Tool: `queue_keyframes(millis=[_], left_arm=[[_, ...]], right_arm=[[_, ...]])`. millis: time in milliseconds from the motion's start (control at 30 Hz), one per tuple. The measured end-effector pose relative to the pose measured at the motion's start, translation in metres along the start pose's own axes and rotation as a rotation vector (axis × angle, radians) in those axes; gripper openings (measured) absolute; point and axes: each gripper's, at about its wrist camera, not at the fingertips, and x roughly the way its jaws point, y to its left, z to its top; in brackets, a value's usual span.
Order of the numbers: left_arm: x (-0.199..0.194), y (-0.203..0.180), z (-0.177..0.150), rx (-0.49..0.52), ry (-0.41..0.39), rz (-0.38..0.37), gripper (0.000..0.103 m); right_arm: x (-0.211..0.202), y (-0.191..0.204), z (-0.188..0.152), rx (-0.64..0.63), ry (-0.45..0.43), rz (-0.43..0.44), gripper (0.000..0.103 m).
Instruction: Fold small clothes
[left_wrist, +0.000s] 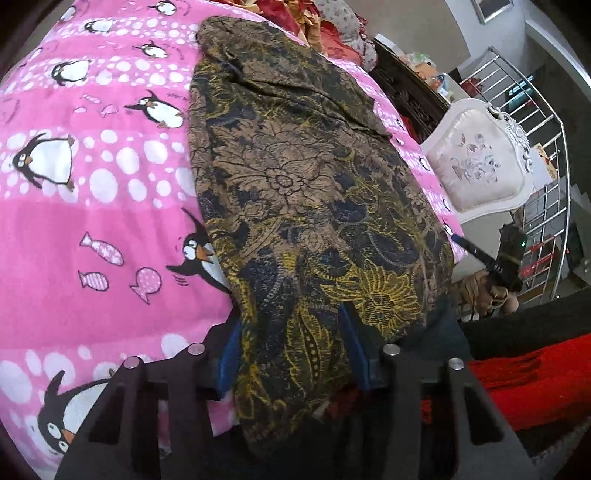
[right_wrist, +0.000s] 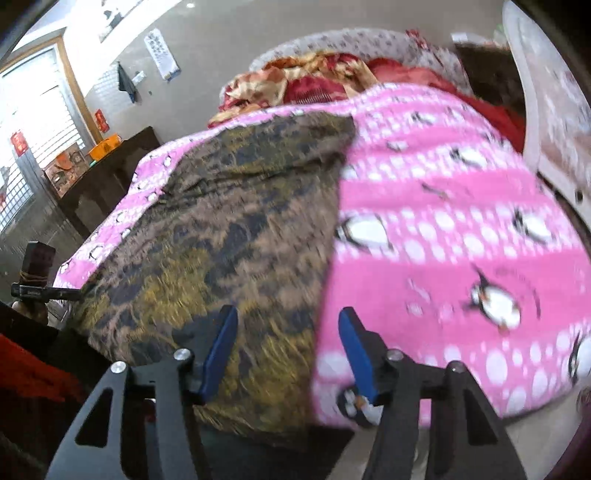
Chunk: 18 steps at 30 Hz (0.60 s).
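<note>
Blue-padded left gripper (left_wrist: 291, 350) straddles the near hem of the brown, black and yellow floral-print garment (left_wrist: 295, 177), the cloth bunched up between its 2 blue pads (left_wrist: 229, 354); whether the pads actually pinch the fabric cannot be told, since the folds hide the contact. That garment lies lengthwise on the pink penguin-print blanket (left_wrist: 92, 184), running from the near edge of the bed towards the far end, where a heap of red and gold bedding (left_wrist: 314, 22) sits. Its left edge is a fairly straight line with wide bare blanket beside it. Its right edge lies close to the bed's right side, just short of a white upholstered chair (left_wrist: 476, 166) and a metal railing (left_wrist: 546, 122).

From the right wrist view, which is blurred, the right gripper (right_wrist: 288, 350) hovers with its jaws apart and nothing clamped, 1 finger above the garment's edge (right_wrist: 229, 229) and the other above the blanket (right_wrist: 461, 221). Open blanket spreads to that side. A dark wooden cabinet (right_wrist: 110, 173) stands past the far side of the bed, well apart from both tools.
</note>
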Motion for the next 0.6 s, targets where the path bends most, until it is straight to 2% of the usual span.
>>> queue_keyframes(millis=[67, 233, 300, 367, 400, 533, 600], left_arm=[[0.004, -0.001, 0.002, -0.003, 0.001, 0.002, 0.022], [0.006, -0.01, 0.002, 0.034, 0.033, -0.02, 0.022], [0.005, -0.013, -0.001, 0.051, 0.042, -0.011, 0.022], [0.007, -0.007, -0.001, 0.03, 0.039, 0.006, 0.022], [0.008, -0.004, -0.001, 0.013, 0.032, 0.004, 0.022], [0.009, -0.005, 0.0, 0.01, 0.019, 0.005, 0.022], [0.008, -0.005, -0.001, 0.018, 0.021, 0.004, 0.022]], right_arm=[[0.009, -0.005, -0.007, 0.023, 0.032, 0.059, 0.047], [0.025, -0.016, -0.012, 0.089, 0.057, 0.249, 0.045], [0.023, -0.018, -0.013, 0.096, 0.064, 0.313, 0.038], [0.027, -0.019, -0.018, 0.086, 0.093, 0.312, 0.036], [0.029, -0.022, -0.021, 0.092, 0.098, 0.306, 0.032], [0.029, -0.028, -0.028, 0.147, 0.059, 0.347, 0.032], [0.029, -0.03, -0.033, 0.156, 0.066, 0.378, 0.032]])
